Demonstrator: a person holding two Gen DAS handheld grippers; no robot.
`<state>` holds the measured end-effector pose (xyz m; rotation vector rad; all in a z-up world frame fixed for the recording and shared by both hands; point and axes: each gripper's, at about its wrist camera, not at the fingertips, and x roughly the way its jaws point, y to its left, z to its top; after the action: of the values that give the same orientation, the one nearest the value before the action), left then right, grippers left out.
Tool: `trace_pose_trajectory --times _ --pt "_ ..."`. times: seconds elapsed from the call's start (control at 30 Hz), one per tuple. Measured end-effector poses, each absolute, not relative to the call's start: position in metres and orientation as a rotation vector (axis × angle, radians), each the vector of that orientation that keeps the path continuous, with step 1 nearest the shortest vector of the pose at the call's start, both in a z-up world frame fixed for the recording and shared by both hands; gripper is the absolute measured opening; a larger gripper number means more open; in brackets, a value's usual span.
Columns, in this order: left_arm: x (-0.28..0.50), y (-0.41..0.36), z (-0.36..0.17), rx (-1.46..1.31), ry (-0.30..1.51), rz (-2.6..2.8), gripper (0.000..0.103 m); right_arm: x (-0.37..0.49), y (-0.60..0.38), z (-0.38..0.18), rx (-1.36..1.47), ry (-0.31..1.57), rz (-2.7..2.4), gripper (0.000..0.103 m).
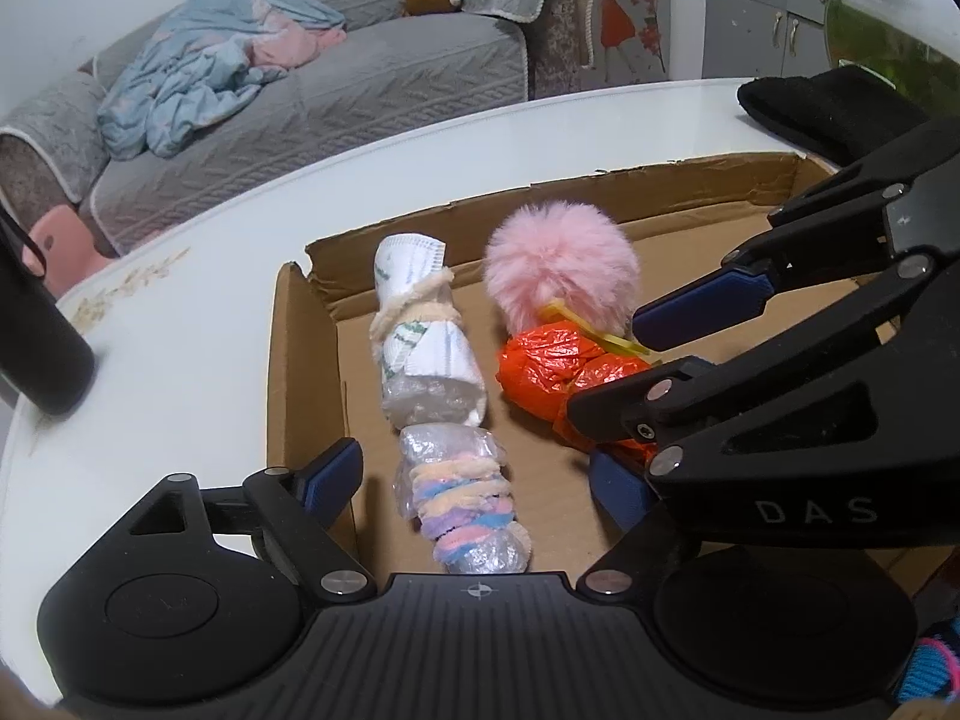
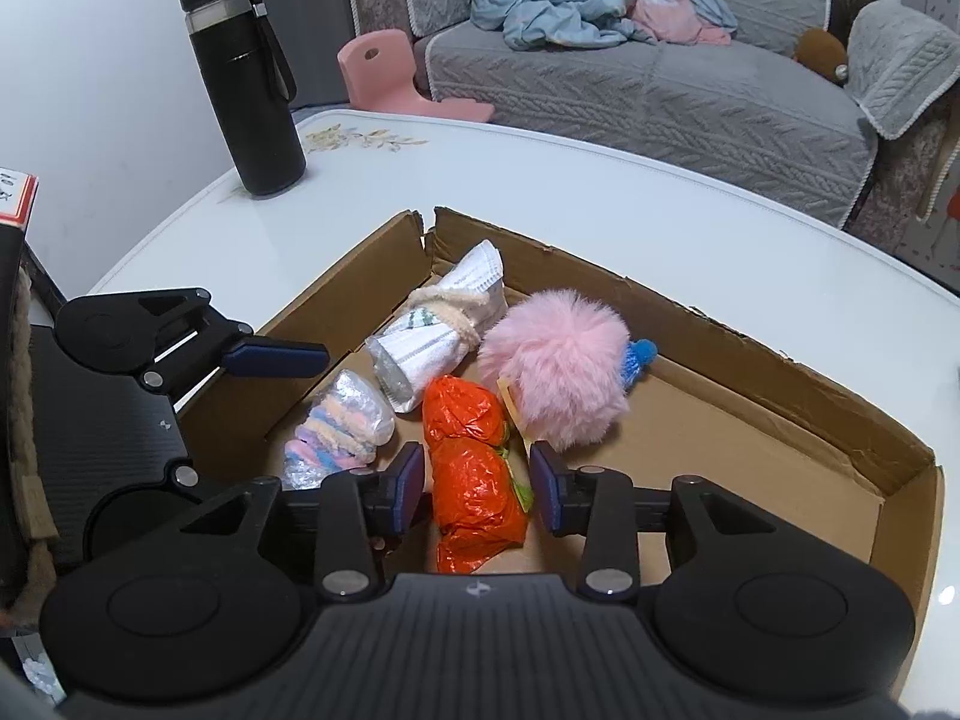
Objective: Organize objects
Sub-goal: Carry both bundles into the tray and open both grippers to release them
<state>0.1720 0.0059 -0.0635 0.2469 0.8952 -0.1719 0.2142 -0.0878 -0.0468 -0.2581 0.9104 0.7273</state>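
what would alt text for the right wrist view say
The right gripper straddles an orange plastic bundle lying in a shallow cardboard box, pads apart from it. Beside it lie a pink pompom, two wrapped rolls and the left gripper; a black bottle stands on the white table.
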Motion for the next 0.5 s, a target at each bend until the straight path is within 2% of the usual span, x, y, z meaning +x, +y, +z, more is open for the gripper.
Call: trace_pose_trajectory --times 0.07,0.13,0.27,0.5 --pt "0.171 0.007 -0.060 0.232 0.909 -0.173 0.089 0.214 -0.089 -0.044 -0.258 0.915 0.722 0.040" --pt "0.169 0.007 -0.055 0.234 0.911 -0.161 0.096 0.212 -0.090 -0.040 -0.256 0.919 0.715 0.043" --pt "0.161 0.007 -0.045 0.251 0.899 -0.164 0.098 0.208 -0.091 -0.033 -0.264 0.922 0.703 0.056" --pt "0.138 0.009 -0.024 0.236 0.866 -0.170 0.101 0.193 -0.100 -0.019 -0.242 0.909 0.691 0.066"
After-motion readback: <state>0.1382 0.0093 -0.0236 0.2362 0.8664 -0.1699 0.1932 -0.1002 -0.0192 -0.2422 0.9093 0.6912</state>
